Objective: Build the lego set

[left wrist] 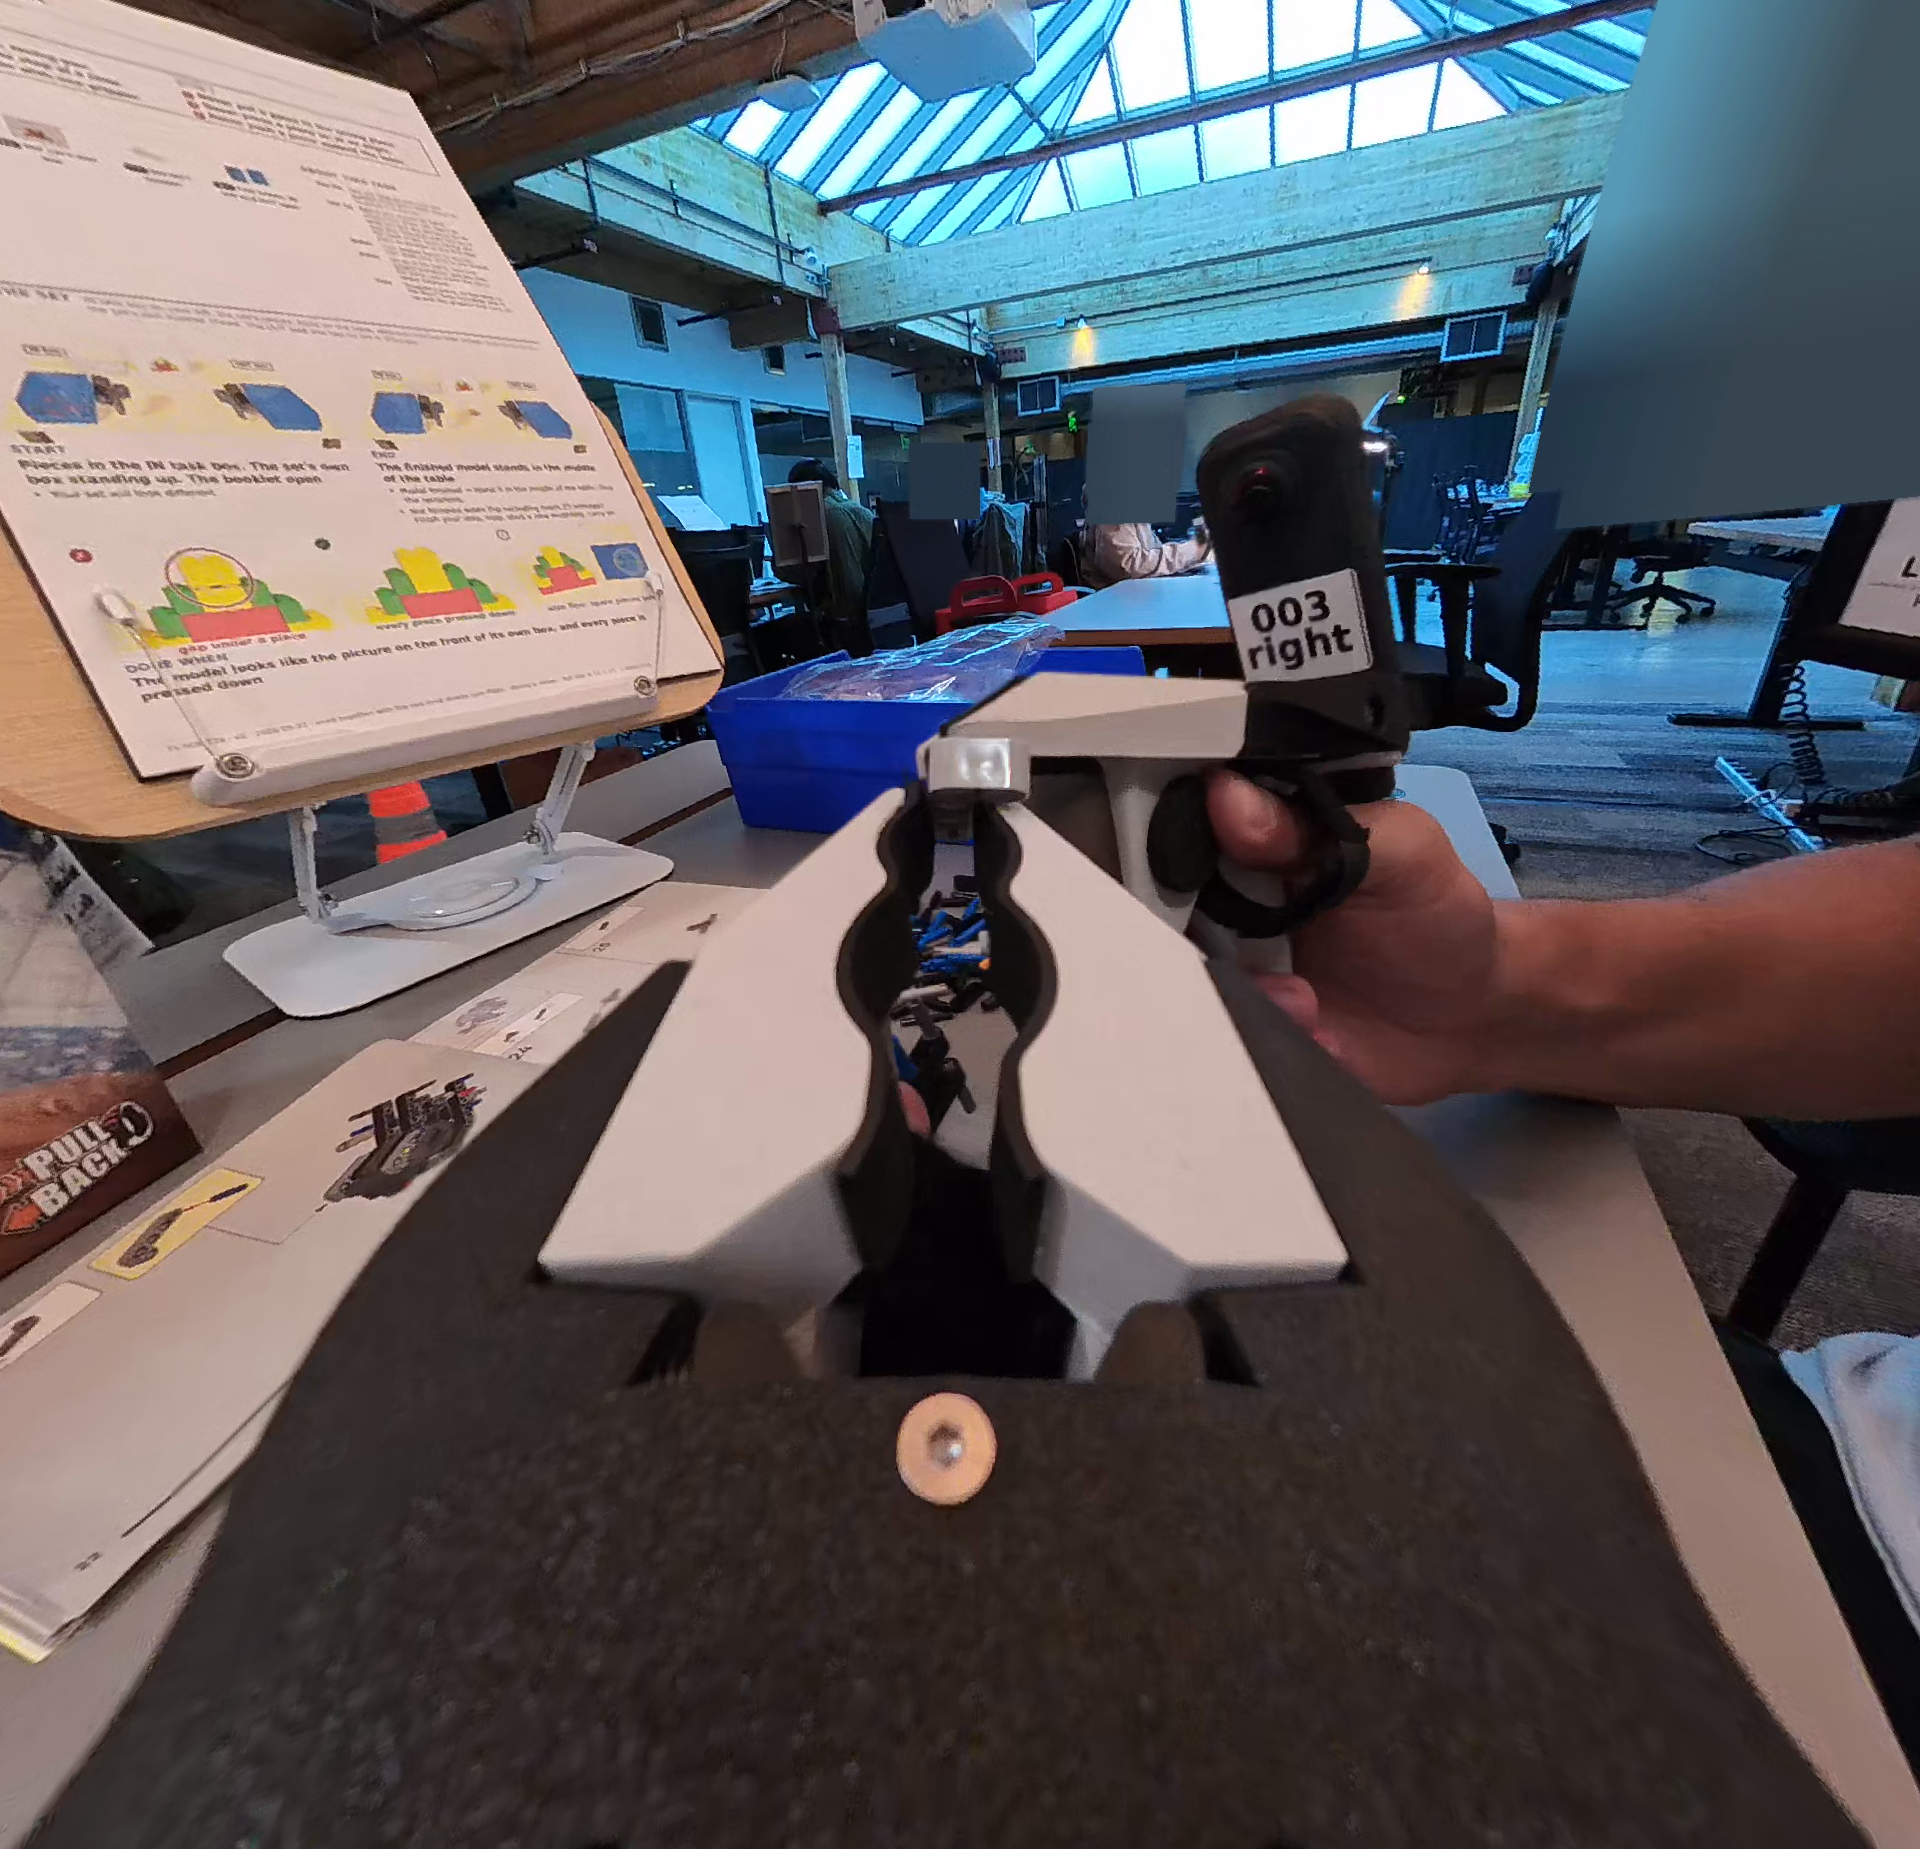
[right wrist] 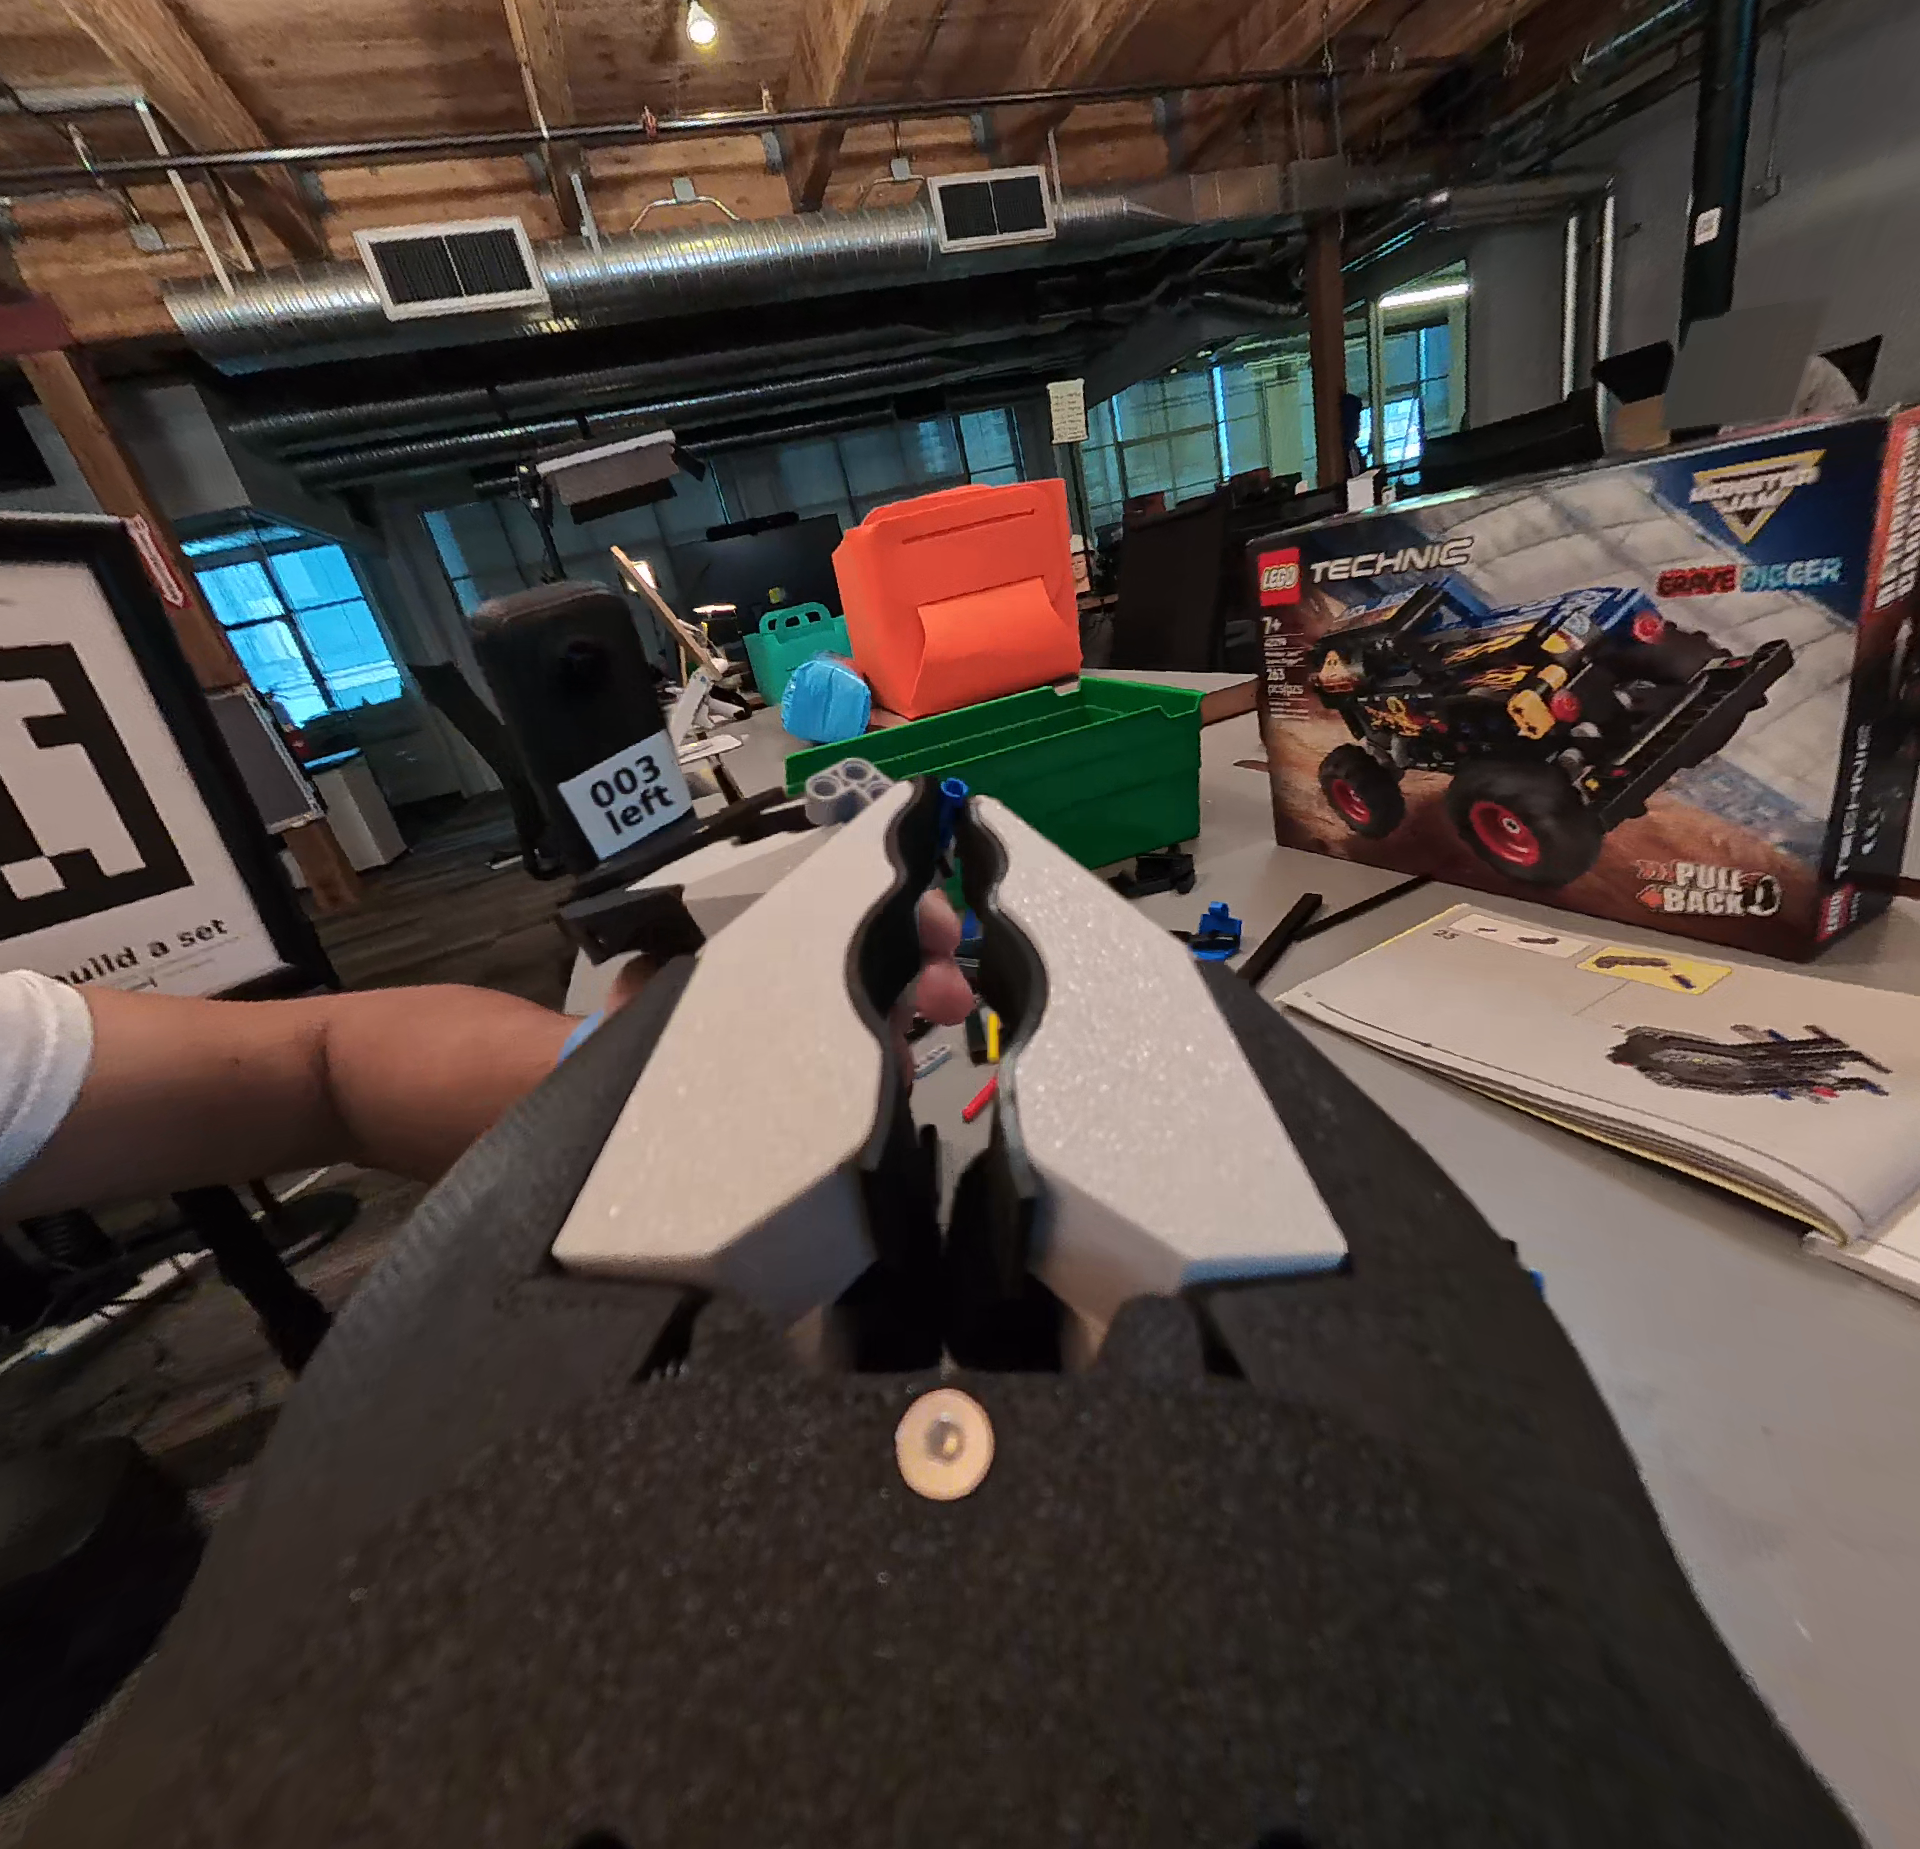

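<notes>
In the left wrist view my left gripper [left wrist: 954, 812] is shut on a small light grey Lego connector [left wrist: 971, 765] at its fingertips. The right gripper [left wrist: 982, 724], held by a hand, points at that piece from the right. In the right wrist view my right gripper [right wrist: 948, 812] is shut on a small blue pin [right wrist: 951, 793] that sticks up from its tips. The grey connector [right wrist: 847, 789], with round holes, sits just left of the pin, held by the left gripper [right wrist: 805, 823]. Loose Lego pieces [left wrist: 951, 952] lie on the table beyond the fingers.
An instruction sheet [left wrist: 312, 397] stands on a holder at left, a blue bin [left wrist: 831, 750] with bags behind. The open booklet [right wrist: 1610, 1051], the set's box [right wrist: 1558, 677], a green bin [right wrist: 1039, 760], an orange box [right wrist: 956, 594] and a small blue part [right wrist: 1210, 932] lie right. My two grippers' fingertips are within a few centimetres of each other.
</notes>
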`<state>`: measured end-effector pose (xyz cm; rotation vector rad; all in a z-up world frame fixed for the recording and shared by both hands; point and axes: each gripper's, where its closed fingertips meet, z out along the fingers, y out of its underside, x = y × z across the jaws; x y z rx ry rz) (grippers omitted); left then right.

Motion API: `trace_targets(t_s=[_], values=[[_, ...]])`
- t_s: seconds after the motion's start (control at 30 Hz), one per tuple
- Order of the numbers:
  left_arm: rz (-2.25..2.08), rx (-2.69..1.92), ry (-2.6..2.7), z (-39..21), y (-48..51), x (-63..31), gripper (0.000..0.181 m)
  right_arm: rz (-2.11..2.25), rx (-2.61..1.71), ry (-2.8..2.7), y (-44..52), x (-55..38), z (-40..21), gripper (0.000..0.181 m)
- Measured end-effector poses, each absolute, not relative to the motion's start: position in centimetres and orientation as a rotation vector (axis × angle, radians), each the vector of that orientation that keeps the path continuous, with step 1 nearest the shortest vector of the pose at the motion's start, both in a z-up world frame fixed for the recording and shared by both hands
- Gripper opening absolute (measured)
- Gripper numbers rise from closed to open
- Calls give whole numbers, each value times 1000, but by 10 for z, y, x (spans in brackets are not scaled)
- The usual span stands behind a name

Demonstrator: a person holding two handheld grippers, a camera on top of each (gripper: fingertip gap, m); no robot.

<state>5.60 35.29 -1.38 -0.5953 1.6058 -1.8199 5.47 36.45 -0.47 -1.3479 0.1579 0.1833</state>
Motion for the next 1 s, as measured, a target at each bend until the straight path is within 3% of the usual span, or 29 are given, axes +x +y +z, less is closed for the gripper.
trace_targets(t_s=[0.57, 0.63, 0.77, 0.83, 1.0], values=[[-1723, -521, 1611, -16, 355, 54, 6, 259, -1371, 169, 367, 50, -9, 4], [-1652, -463, 1579, -15, 357, 53, 5, 389, -1312, 163, 360, 47, 2, 26], [-1568, -336, 1529, -13, 363, 46, 5, 803, -1343, 180, 353, 40, 1, 37], [-1586, -258, 1520, -12, 359, 38, 6, 1141, -1387, 150, 352, 20, -4, 52], [-1656, -153, 1522, -10, 347, 25, 5, 1449, -1329, 79, 346, -1, -7, 39]])
